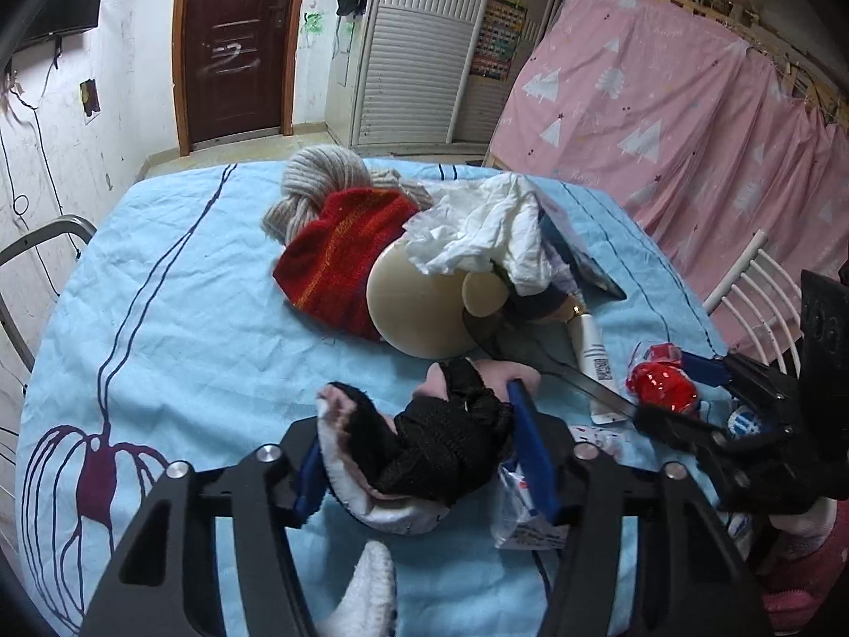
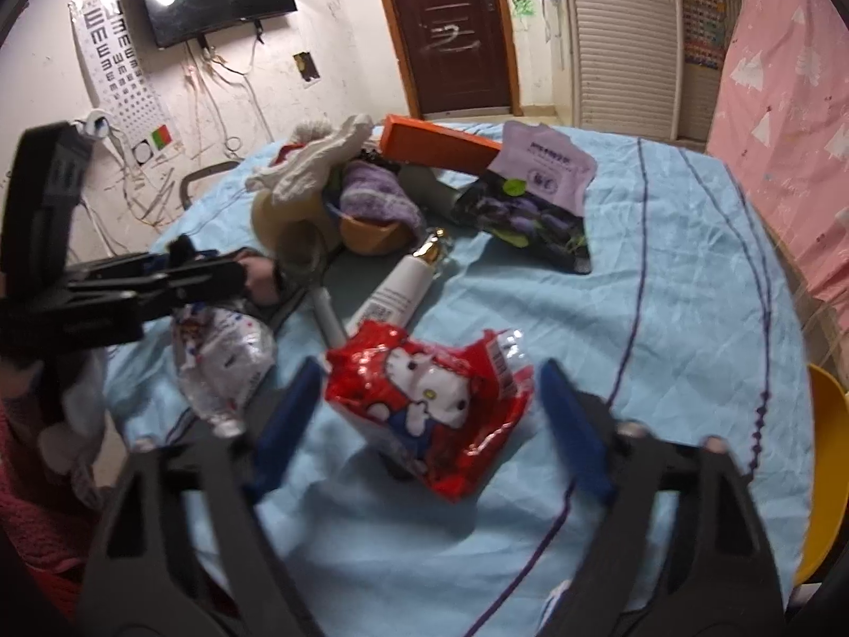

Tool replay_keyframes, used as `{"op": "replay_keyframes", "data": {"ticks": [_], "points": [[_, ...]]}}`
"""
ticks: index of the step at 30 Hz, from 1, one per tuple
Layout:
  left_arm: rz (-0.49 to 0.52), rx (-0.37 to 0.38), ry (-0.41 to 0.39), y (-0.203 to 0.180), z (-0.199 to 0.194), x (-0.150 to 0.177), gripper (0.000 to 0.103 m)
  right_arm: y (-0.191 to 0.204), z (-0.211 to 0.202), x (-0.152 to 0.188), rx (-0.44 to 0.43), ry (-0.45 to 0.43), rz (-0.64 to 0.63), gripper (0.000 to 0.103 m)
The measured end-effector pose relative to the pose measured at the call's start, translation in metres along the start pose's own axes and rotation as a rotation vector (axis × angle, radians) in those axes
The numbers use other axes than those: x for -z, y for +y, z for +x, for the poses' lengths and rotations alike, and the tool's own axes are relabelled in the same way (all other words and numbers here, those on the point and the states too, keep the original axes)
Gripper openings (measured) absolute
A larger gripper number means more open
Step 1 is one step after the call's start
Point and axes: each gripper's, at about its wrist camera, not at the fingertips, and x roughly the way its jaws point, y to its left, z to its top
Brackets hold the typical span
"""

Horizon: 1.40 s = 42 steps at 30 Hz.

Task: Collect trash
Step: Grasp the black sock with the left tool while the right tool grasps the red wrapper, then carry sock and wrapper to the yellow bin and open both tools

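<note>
A red cartoon snack wrapper (image 2: 430, 398) lies on the blue tablecloth (image 2: 663, 318). My right gripper (image 2: 430, 424) is open, its blue pads (image 2: 284, 424) on either side of the wrapper. The wrapper also shows in the left wrist view (image 1: 660, 387), with the right gripper (image 1: 705, 387) beside it. My left gripper (image 1: 419, 456) is closed around a black and pink sock (image 1: 440, 446). A clear crumpled plastic wrapper (image 2: 223, 361) lies left of the red one. Crumpled white tissue (image 1: 477, 228) sits on the pile.
The table holds a red knit hat (image 1: 339, 260), beige yarn (image 1: 318, 180), a cream round lid (image 1: 419, 308), a white tube (image 2: 398, 292), an orange box (image 2: 440, 143), a purple packet (image 2: 541, 164) and a dark flower packet (image 2: 525, 223). A pink curtain (image 1: 663, 122) hangs right.
</note>
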Motion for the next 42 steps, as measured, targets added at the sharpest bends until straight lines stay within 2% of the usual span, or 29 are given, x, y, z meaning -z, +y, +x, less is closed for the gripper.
{"op": "replay_keyframes", "data": {"ticks": [3,4,14,23,28,34,42], "points": [[0.009,-0.025,-0.024,-0.004,-0.005,0.000,0.047,-0.003,-0.003,0.000,-0.010,-0.011,0.013,0.052],[0.005,-0.026,-0.032,-0.004,-0.007,0.000,0.047,-0.004,-0.005,-0.001,-0.009,-0.021,0.019,0.051],[-0.006,-0.062,-0.093,0.001,-0.040,-0.012,0.046,-0.020,-0.030,-0.001,0.000,-0.097,0.063,0.050],[0.026,-0.059,-0.124,-0.015,-0.058,-0.026,0.047,-0.033,-0.051,0.001,0.021,-0.145,0.082,0.050],[0.073,-0.001,-0.115,-0.046,-0.057,-0.038,0.047,-0.055,-0.075,0.007,0.077,-0.186,0.116,0.050],[0.166,0.111,-0.021,-0.110,-0.031,-0.055,0.047,-0.104,-0.107,0.022,0.216,-0.206,0.176,0.050],[0.313,0.182,0.115,-0.216,0.025,-0.070,0.047,-0.184,-0.107,0.050,0.361,-0.115,0.262,0.050]]}}
